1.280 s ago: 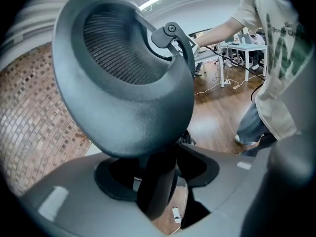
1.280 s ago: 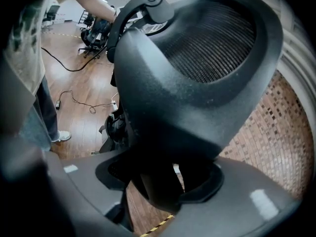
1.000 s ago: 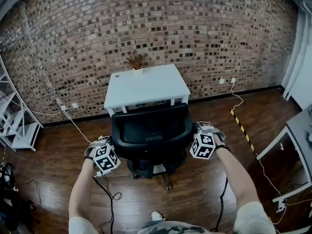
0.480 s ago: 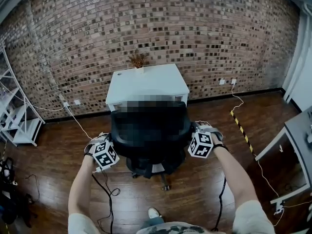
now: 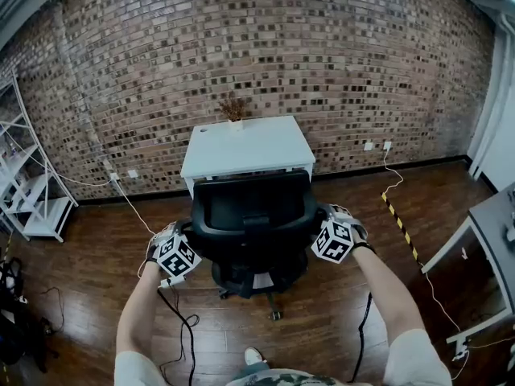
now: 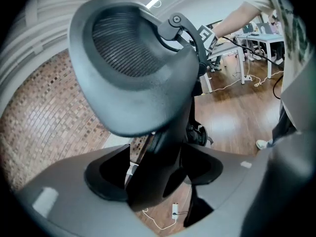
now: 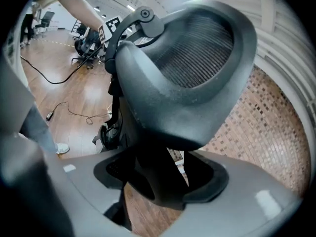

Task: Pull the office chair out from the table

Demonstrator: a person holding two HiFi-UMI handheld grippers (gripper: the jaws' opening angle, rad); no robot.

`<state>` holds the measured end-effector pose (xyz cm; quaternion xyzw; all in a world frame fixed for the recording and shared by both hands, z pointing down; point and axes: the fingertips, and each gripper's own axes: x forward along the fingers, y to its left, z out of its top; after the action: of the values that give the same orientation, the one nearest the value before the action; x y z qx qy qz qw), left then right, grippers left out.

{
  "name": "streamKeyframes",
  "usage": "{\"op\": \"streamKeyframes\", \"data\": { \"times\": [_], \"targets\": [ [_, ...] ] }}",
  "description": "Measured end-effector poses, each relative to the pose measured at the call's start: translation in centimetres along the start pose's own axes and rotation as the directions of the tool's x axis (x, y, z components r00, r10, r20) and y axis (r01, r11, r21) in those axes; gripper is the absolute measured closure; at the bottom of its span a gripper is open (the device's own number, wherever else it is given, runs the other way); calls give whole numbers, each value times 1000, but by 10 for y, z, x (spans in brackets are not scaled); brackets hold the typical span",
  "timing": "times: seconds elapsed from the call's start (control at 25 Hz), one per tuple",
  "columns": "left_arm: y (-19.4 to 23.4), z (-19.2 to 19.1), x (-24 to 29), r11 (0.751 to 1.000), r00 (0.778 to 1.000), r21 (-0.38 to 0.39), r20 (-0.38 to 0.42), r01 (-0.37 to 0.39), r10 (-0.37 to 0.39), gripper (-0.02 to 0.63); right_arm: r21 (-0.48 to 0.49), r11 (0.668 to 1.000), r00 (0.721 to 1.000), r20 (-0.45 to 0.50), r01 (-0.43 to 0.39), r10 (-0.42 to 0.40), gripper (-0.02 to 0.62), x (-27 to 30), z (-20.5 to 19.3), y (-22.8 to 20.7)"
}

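1. Black office chair (image 5: 253, 223) is sitting straight ahead of us, backrest running left-right, close in front of the white table (image 5: 249, 147).
2. Left gripper (image 5: 185, 242) and right gripper (image 5: 324, 225) are flanking its edges, equally near. Jaws have just been opening, w/ chair frame btw. them but let go.
3. We're judging the way back: floor cables (image 5: 191, 322) are trailing by our feet.

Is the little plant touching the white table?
Touching. The head view shows the little plant standing on the white table, at its back edge.
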<state>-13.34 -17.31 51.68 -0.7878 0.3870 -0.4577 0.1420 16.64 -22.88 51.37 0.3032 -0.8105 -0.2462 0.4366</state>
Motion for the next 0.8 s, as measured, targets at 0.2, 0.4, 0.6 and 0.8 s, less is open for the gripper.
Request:
{"op": "streamKeyframes", "data": {
  "times": [0.2, 0.4, 0.6, 0.8],
  "targets": [
    [1, -4, -25, 995, 997, -66, 26, -74, 76, 273, 25, 999, 999, 22, 44, -44, 304, -20, 1, -2],
    [-12, 11, -45, 980, 986, -143, 75, -136, 148, 278, 106, 991, 994, 64, 86, -93, 304, -46, 4, 3],
    [-30, 24, -69, 926, 953, -325, 165, -191, 255, 330, 211, 971, 984, 115, 110, -136, 305, -67, 19, 19],
    [-63, 65, -92, 885, 904, -420, 269, -200, 332, 373, 381, 921, 965, 201, 81, -168, 333, -96, 44, 41]
  ]
}}
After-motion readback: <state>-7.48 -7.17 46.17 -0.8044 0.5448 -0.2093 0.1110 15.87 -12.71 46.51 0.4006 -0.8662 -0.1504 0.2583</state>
